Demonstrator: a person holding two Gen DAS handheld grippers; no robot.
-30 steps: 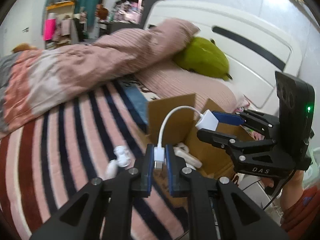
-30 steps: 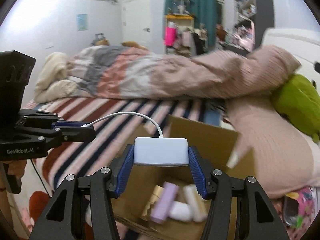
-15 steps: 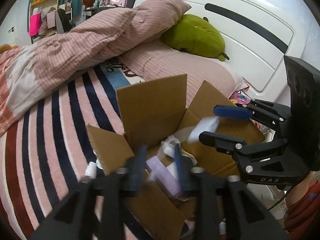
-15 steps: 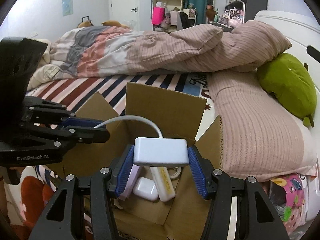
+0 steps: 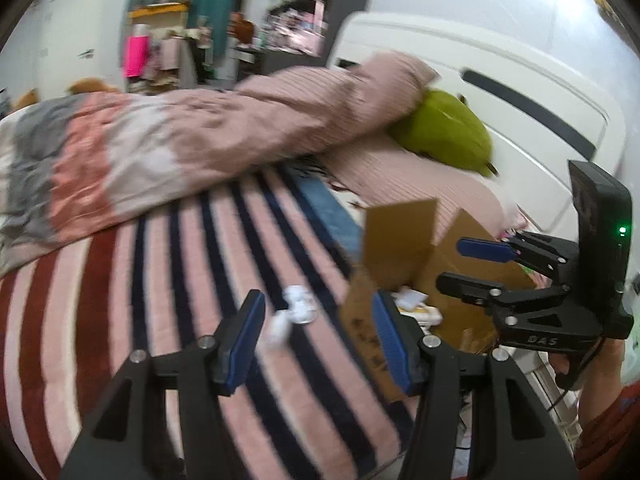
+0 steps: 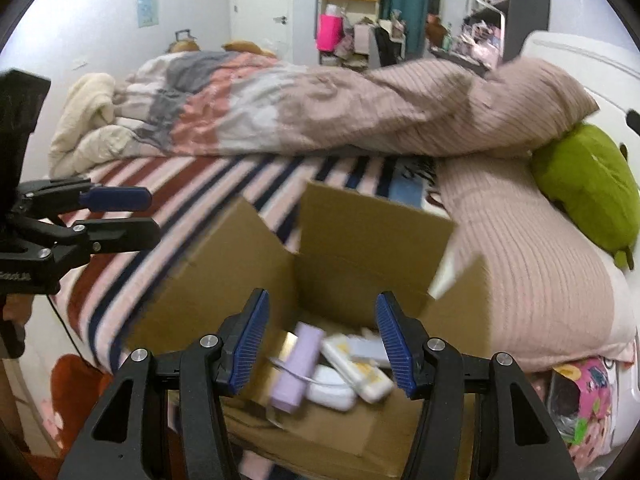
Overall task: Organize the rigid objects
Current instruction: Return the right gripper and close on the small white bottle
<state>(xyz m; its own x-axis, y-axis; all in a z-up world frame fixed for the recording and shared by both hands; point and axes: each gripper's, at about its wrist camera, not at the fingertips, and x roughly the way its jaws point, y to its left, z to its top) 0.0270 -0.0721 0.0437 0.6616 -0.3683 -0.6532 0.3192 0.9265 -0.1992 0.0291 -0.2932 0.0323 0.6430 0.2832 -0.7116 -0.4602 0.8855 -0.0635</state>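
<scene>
two small white objects (image 5: 294, 312) lie loose on the striped blanket (image 5: 192, 280), just beside the near left flap of the cardboard box (image 6: 360, 248). they look like the items left to gather, though blur keeps me from telling what they are.

left gripper (image 5: 318, 340): its blue-padded jaws are spread wide and hold nothing. in the left wrist view the white pieces sit just ahead of the fingers and slightly left of centre, nearer the left pad than the right. they lie in a short loose line running from lower left to upper right, roughly across the fingers' reach, so a grasp probably needs the gripper to slide a little left and down onto one piece at a time.

right gripper (image 6: 320, 340): also spread and empty, hanging above the open box. below it, inside the box, lie a lilac bar (image 6: 298, 368), a white case (image 6: 332, 392), a white and yellow stick (image 6: 358, 366) and a pale adapter with its thin cord (image 6: 368, 350).

by this layout the left gripper is clearly the nearer one to the loose pieces; the right is well apart from them, on the box's far side. a green plush (image 6: 588, 184) rests on the pink pillow (image 6: 528, 248) behind.
</scene>
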